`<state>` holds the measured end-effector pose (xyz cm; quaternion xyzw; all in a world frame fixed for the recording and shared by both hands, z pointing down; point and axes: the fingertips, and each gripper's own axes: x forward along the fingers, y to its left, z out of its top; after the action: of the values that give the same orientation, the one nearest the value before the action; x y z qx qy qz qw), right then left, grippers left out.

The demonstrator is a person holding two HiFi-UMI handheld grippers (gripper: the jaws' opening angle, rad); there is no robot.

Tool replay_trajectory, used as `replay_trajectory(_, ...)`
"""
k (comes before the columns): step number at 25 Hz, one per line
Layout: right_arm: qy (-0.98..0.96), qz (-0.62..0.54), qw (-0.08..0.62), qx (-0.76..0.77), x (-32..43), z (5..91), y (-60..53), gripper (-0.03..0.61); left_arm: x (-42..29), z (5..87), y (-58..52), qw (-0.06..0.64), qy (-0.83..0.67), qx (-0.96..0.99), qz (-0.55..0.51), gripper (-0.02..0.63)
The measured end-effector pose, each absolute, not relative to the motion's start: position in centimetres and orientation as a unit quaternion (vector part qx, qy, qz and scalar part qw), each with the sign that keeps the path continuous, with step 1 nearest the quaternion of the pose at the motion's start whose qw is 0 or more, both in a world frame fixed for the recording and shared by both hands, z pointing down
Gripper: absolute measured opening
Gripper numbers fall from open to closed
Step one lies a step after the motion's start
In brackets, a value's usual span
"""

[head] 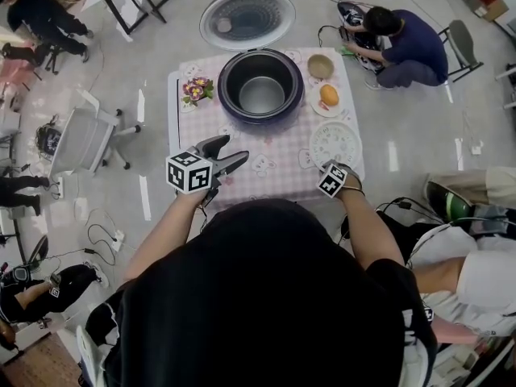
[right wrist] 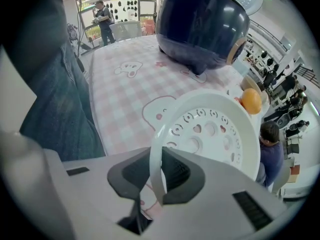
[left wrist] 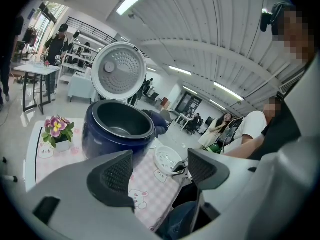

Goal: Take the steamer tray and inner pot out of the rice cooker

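The right tongs [right wrist: 159, 178] pinch the steamer tray [right wrist: 215, 134] by its rim, apparently to set it on the worktop [right wrist: 120, 94] at four o'clock from the rice cooker [right wrist: 200, 24]. The inner pot [head: 261, 95] sits inside. The left tongs [left wrist: 160, 171] are spread, empty, probably ready for it.

You're on a glossy grey floor [head: 403, 160]; white office chair [head: 85, 139] to your left, grey chair [head: 461, 43] far right, strip lights [left wrist: 131, 0] on a ribbed white ceiling [left wrist: 200, 29] overhead.
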<state>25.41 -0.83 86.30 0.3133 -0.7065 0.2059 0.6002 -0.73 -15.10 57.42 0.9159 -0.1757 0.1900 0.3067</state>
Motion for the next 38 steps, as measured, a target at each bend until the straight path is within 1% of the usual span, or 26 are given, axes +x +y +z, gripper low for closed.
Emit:
replay_trajectory(4,-0.706,0.207,0.599,0.316,25.5,86.1,-0.8,0.063,-0.5,57.5,-15.0,0.306,-0.174,0.917,0.189,0.360)
replay_trajectory(10,-0.716,0.219,0.580,0.322,25.4,84.7,-0.9,0.125,0.1,57.3,-15.2,0.304,-0.170,0.919,0.185,0.362)
replay_trajectory(17,-0.767,0.219,0.508,0.324,23.2,79.3,-2.8,0.196,0.4,56.5,-15.5,0.295,-0.171,0.924,0.173,0.362)
replay_trajectory(21,-0.782,0.190,0.478,0.352,23.2,75.4,-5.2,0.213,0.0,56.3,-15.8,0.294,-0.176,0.925,0.166,0.362)
replay_trajectory(29,-0.813,0.144,0.365,0.430,22.3,65.6,-12.2,0.235,-1.6,55.4,-16.9,0.289,-0.191,0.925,0.155,0.360)
replay_trajectory(34,-0.830,0.135,0.247,0.481,21.6,58.8,-15.9,0.236,-2.9,54.3,-17.9,0.283,-0.209,0.925,0.140,0.360)
replay_trajectory(38,-0.831,0.122,0.174,0.514,21.0,54.2,-17.8,0.236,-4.0,53.2,-19.1,0.274,-0.226,0.927,0.125,0.360)
